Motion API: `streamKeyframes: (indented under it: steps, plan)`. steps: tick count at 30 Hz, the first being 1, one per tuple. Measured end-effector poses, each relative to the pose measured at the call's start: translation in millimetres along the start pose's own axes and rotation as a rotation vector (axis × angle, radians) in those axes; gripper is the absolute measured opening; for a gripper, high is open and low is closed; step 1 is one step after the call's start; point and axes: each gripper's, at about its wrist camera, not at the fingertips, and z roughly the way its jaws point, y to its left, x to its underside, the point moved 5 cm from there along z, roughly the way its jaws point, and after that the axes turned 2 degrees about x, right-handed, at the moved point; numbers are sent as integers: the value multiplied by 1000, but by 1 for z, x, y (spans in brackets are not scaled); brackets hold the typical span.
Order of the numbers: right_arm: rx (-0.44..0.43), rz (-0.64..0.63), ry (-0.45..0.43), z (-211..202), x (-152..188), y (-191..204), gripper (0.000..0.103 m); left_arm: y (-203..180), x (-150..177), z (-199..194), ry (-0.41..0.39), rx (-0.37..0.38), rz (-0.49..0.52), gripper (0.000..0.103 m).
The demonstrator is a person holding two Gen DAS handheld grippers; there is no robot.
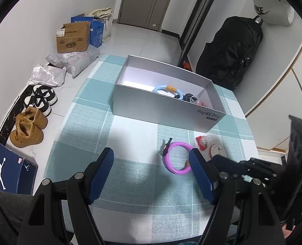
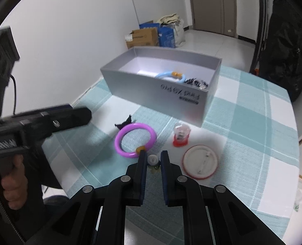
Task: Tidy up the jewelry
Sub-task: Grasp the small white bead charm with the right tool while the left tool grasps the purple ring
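A grey open box stands on the checked tablecloth and holds a blue bracelet and dark beaded pieces. In front of it lie a purple bracelet, a red-based clear trinket and a round white badge. My left gripper is open and empty above the cloth, left of the purple bracelet. My right gripper is nearly shut around a small silver ring-like piece on the cloth.
The table's right edge is close to the badge. On the floor at left are shoes, cardboard boxes and plastic bags. A black backpack stands behind the table.
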Motion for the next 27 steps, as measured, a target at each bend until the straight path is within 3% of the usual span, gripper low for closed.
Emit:
streamKeyframes:
  steps: [15,27]
  plan:
    - [12,204,-78,-31,-12,-54,12,-35,7,25,66,-6,128,72]
    - [-16,201,-92,-35,-12,-55,12,-41,11,46,105,-37,199,72]
